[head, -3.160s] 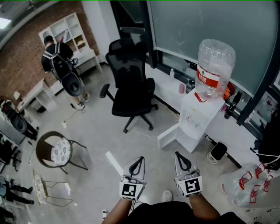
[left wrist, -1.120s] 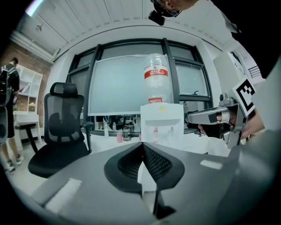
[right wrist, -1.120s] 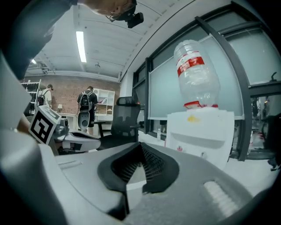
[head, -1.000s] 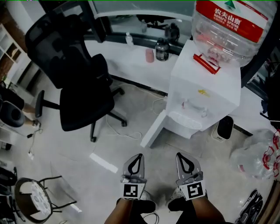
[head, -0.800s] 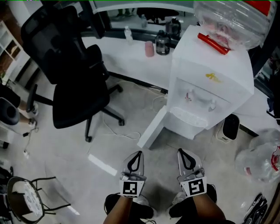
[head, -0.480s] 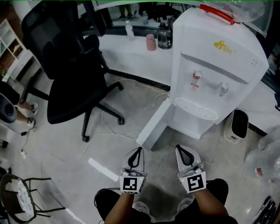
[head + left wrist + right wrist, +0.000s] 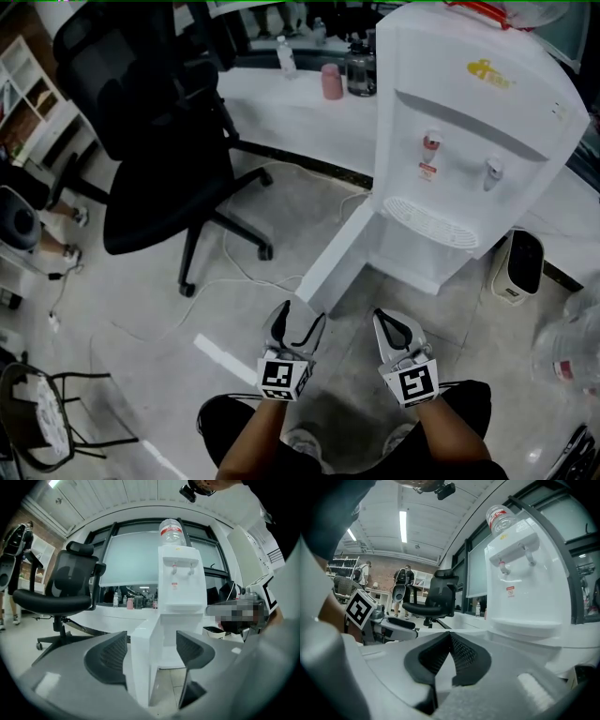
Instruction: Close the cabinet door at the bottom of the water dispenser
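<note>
Cabinet door stands swung open from the water dispenser's base. Left gripper jaws are opening, door edge between them untouched; right gripper jaws together, empty. Risk: edge may wedge between the 2 jaws, stalling the push.

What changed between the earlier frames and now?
Both grippers came down and nearer the dispenser, and the head view dropped with them. The left gripper, shut before, is opening its jaws. The free edge of the door lines up between them but is not gripped. Unchanged: the right gripper is shut and empty, and the door hangs open.
</note>
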Demonstrator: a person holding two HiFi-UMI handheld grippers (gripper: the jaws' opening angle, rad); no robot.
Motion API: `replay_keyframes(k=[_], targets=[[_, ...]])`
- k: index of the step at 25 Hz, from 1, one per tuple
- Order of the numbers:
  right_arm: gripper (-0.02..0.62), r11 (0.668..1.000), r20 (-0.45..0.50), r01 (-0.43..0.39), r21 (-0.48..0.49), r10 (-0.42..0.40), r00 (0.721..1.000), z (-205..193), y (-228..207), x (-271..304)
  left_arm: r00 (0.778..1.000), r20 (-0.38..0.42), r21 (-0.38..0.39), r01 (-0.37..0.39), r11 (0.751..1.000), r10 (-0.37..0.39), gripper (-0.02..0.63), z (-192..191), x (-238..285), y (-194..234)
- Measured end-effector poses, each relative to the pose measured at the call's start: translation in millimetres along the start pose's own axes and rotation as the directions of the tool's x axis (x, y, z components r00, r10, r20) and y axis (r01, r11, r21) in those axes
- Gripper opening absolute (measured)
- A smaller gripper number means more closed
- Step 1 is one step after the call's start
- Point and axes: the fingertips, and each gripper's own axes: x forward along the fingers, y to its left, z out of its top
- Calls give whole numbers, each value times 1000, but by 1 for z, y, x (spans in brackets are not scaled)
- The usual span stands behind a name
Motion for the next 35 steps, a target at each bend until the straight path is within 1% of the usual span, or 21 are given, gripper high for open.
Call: replay_keyframes(k=[1, 2, 5, 8, 13, 17, 20, 22, 26, 30, 33, 35], targets=[[3, 1000, 0, 8, 2, -8, 1000, -2, -3, 1, 1000, -15, -4, 10, 1000, -10, 363, -5, 5, 0], [3, 1000, 3, 16, 1, -16, 1000, -2, -7, 1, 999, -29, -7, 21, 1000, -21, 381, -10, 11, 1], [3, 999, 6, 34, -19, -33, 999, 0, -16, 0, 998, -54, 13, 44, 999, -44, 407, -21, 27, 2], [3, 998, -1, 55, -19, -55, 998, -3, -22, -5, 995, -85, 24, 53, 998, -51, 408, -23, 36, -1], [3, 997, -10, 73, -37, -74, 997, -5, -34, -14, 997, -61, 29, 50, 998, -48, 390, -20, 37, -2], [3, 994, -34, 106, 4, -106, 994, -15, -47, -19, 996, -61, 66, 72, 995, -68, 390, -23, 34, -13], [5, 993, -34, 120, 11, -119, 992, -13, -54, -19, 994, -67, 68, 93, 993, -88, 388, -24, 29, -26], [3, 992, -33, 129, 14, -128, 991, -13, -58, -20, 991, -72, 71, 118, 990, -112, 387, -25, 26, -38], [3, 990, -26, 142, -11, -142, 990, -11, -67, -23, 979, -80, 90, 196, 977, -189, 379, -30, 23, -71], [3, 983, -14, 181, 20, -181, 983, -9, -76, -32, 966, -75, 80, 252, 964, -247, 380, -34, 22, -97], [4, 982, 2, 184, -41, -184, 983, -2, -80, -40, 955, -79, 62, 291, 955, -286, 380, -36, 27, -114], [4, 979, -1, 200, -32, -200, 980, -4, -83, -46, 941, -93, 67, 332, 941, -326, 377, -38, 28, -126]])
